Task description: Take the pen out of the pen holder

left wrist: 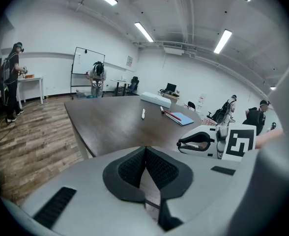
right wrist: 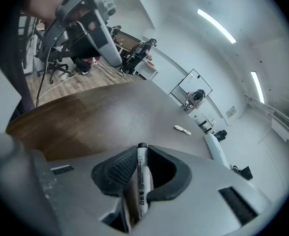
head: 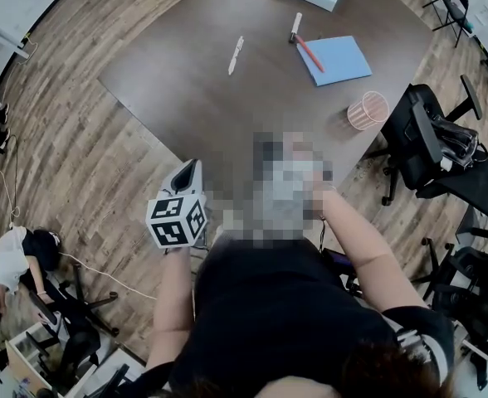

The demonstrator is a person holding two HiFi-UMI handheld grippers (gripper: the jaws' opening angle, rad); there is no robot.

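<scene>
We see the right gripper [right wrist: 142, 149] clamping a pen [right wrist: 142, 181] in its own view; the head view hides both. Our left gripper [head: 195, 165], seven o'clock there, is closed, empty.

You wear a black short-sleeved top [head: 277, 322], with white print on the right sleeve [head: 414, 338], illegible. Left gripper [head: 191, 167]: pale grey shell, black ribbed pads [left wrist: 132, 168], white cube [head: 176, 220] with black square markers. Right gripper [right wrist: 142, 149]: same grey shell, black pads, dark slotted vents [right wrist: 238, 205].
</scene>
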